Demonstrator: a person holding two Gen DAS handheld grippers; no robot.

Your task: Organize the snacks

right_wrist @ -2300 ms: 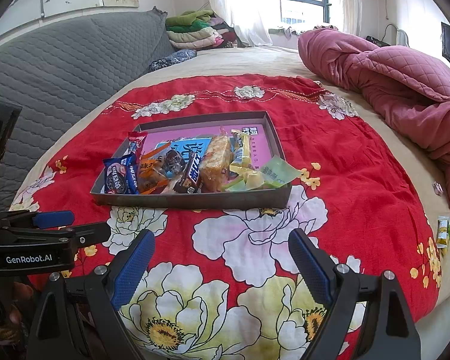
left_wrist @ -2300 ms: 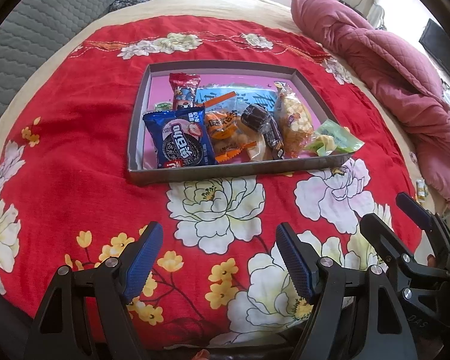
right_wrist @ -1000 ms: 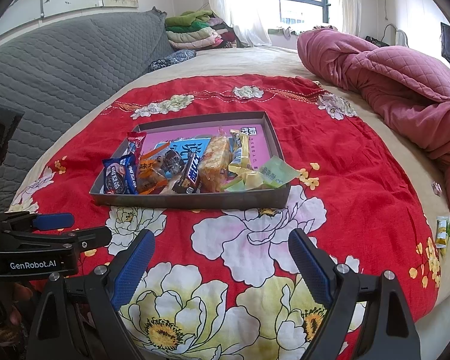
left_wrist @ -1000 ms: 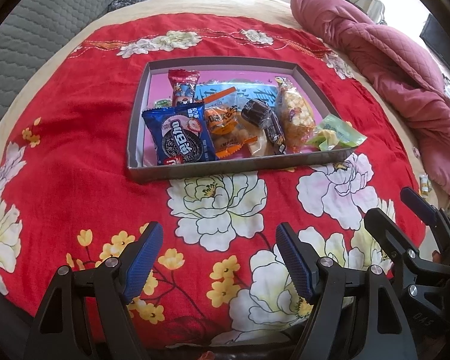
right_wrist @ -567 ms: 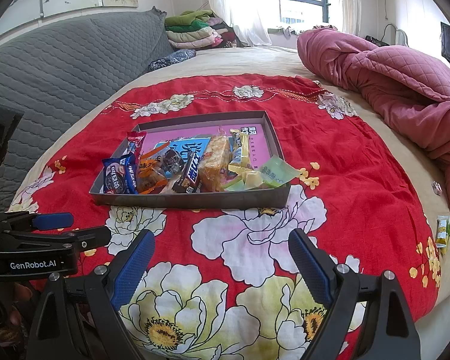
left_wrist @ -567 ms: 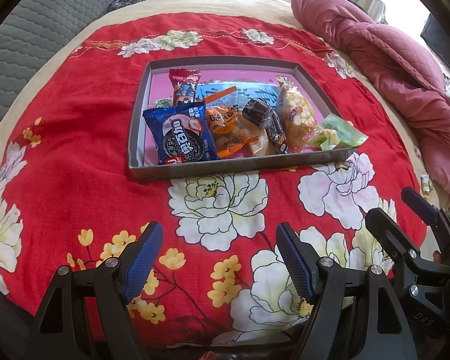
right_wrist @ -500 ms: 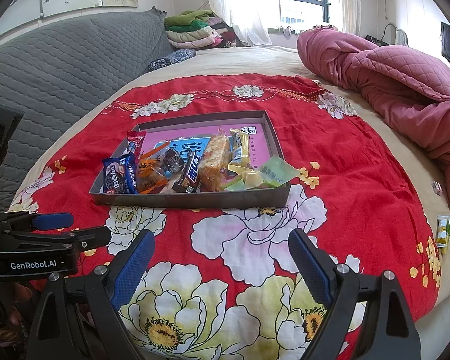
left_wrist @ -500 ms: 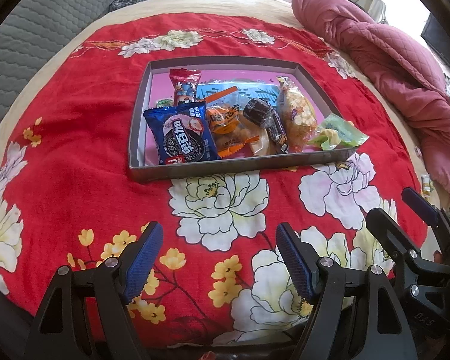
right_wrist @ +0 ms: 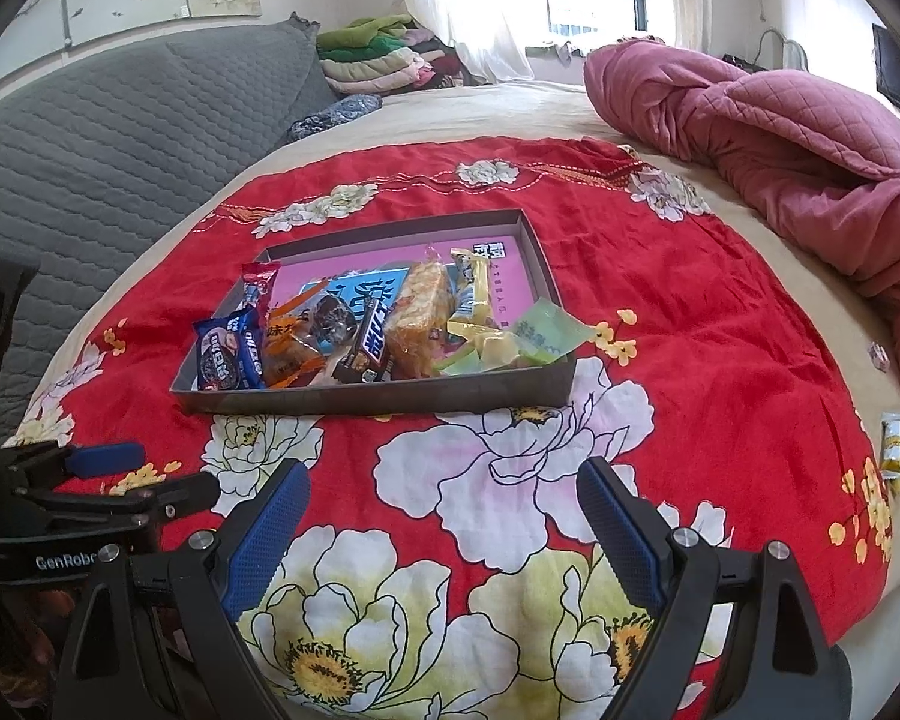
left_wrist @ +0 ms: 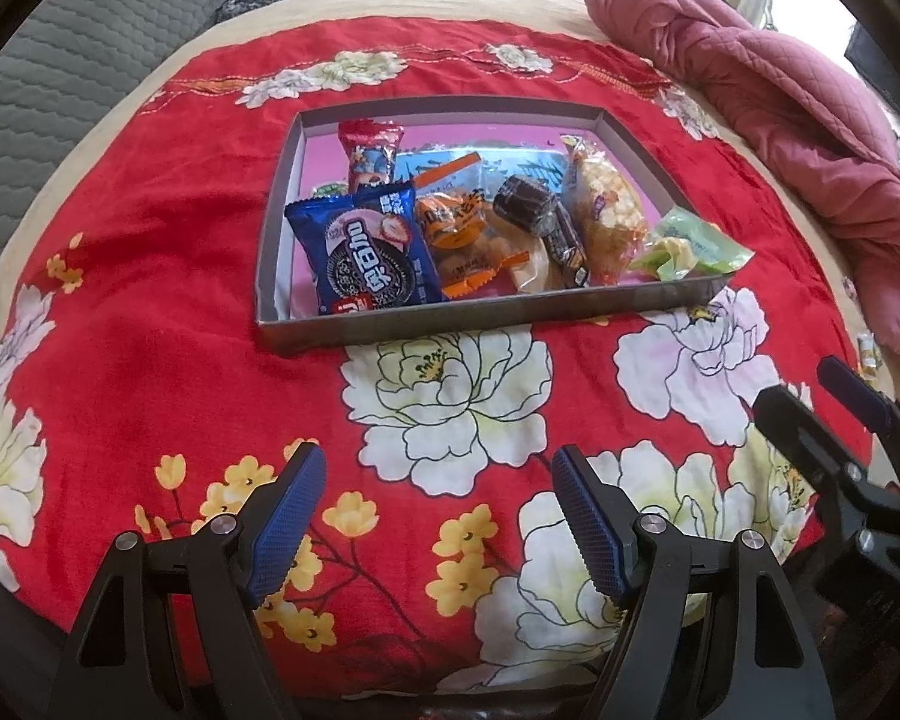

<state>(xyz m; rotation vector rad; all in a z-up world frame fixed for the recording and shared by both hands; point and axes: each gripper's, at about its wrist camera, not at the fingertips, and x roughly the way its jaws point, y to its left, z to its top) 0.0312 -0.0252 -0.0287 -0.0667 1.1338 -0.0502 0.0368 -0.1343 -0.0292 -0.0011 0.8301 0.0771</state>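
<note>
A shallow grey box (left_wrist: 480,318) (right_wrist: 390,399) with a pink floor lies on the red flowered cloth (left_wrist: 150,300) (right_wrist: 720,330). It holds several snacks: a blue cookie pack (left_wrist: 363,255) (right_wrist: 228,354), an orange packet (left_wrist: 456,222), a dark chocolate bar (right_wrist: 369,342), a yellow puffed-rice pack (left_wrist: 603,210) (right_wrist: 417,312) and a green wrapper (left_wrist: 693,243) (right_wrist: 540,333) over the right rim. My left gripper (left_wrist: 435,507) hovers open and empty over the cloth, short of the box. My right gripper (right_wrist: 444,519) is likewise open and empty, nearer than the box.
A crumpled pink quilt (left_wrist: 780,90) (right_wrist: 780,138) lies at the right. A grey quilted headboard (right_wrist: 90,144) runs along the left. Folded clothes (right_wrist: 378,60) are stacked at the back. Small green-yellow packets (right_wrist: 897,441) lie off the cloth by the bed's right edge.
</note>
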